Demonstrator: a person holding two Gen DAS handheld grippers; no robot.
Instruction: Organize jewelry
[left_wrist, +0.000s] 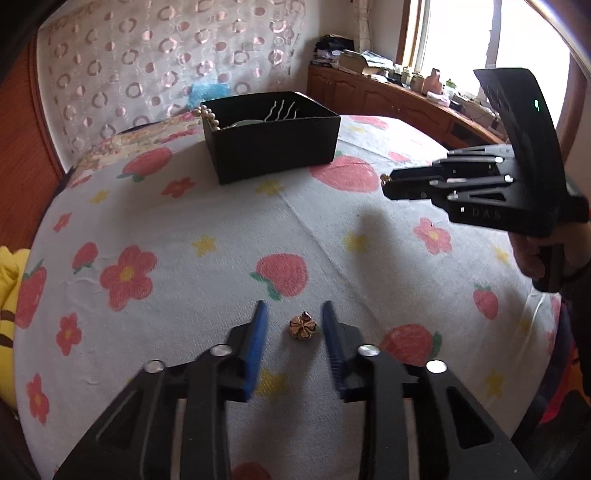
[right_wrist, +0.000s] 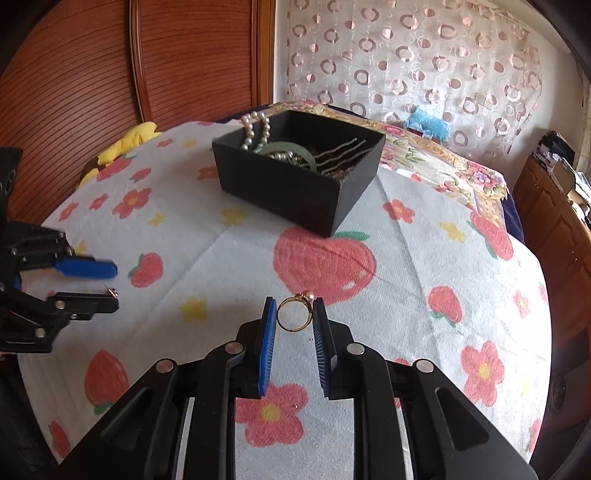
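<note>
Right tongs (right_wrist: 294, 315) grasp a ring (right_wrist: 294, 313); left tongs (left_wrist: 294, 320), released, straddle a brooch (left_wrist: 303, 326) near the box (left_wrist: 273, 147).

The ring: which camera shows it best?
The right wrist view. There the gold ring sits between the right gripper's fingers, band and pearl top plainly visible. In the left wrist view only a tiny gold speck peeks from that gripper's tip, seen side-on.

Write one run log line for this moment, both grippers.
left gripper: open around gold brooch on cloth | right gripper: shut on gold ring | black box: ahead
</note>
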